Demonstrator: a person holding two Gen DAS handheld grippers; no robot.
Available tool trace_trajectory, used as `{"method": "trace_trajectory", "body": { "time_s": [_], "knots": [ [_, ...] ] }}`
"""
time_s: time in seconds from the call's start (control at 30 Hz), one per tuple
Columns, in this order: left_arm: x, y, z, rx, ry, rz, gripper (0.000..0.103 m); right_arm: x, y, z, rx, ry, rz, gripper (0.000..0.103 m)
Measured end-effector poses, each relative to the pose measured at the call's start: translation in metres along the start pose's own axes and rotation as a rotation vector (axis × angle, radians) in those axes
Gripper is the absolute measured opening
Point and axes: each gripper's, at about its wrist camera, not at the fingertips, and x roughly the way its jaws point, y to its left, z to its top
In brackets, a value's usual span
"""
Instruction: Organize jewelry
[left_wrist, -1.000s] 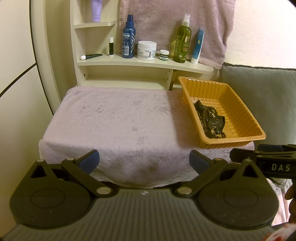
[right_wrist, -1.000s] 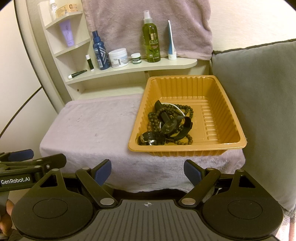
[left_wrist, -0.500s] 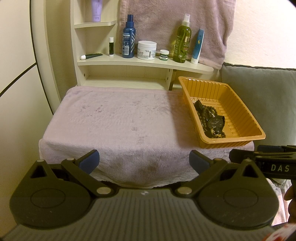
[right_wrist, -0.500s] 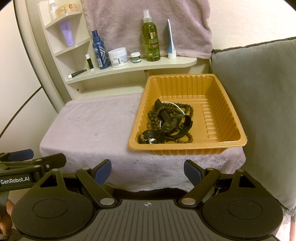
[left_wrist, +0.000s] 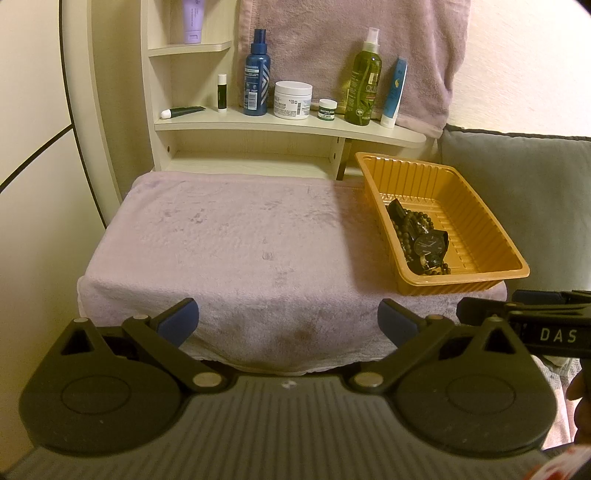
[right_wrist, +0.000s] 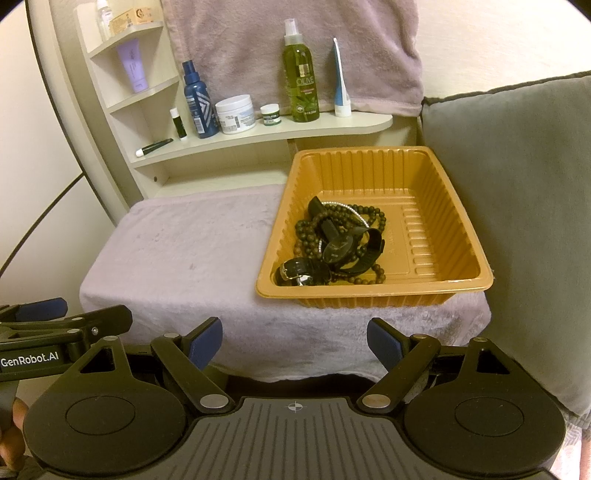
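On the towel-covered table (right_wrist: 177, 258), the jewelry is gathered in an orange tray (right_wrist: 461, 236): wristwatches (right_wrist: 334, 249) tangled with bead strands (right_wrist: 369, 216). Left gripper (left_wrist: 288, 321) and right gripper (right_wrist: 295, 341) are held wide open, empty, short of it. Either finished collecting or awaiting sorting.

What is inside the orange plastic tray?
The orange ribbed plastic tray holds a tangled pile: dark round-bead strands, a black wristwatch, a black buckled strap and a thin silvery chain. Whatever lies beneath the pile is covered.
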Motion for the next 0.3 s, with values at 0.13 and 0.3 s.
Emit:
{"method": "trace_trajectory", "body": {
  "time_s": [0.13,0.3],
  "knots": [
    [-0.0006,0.0004,-0.0006,-0.002,-0.007,0.000,0.102,-0.0002,0.0006,-0.0003,0.001,0.000,0.000,0.085],
    [-0.0043,-0.0007,-0.0020,-0.012,-0.034,-0.010,0.103,0.0003,-0.0002,-0.0011,0.003,-0.003,0.002,0.085]
  ]
}}
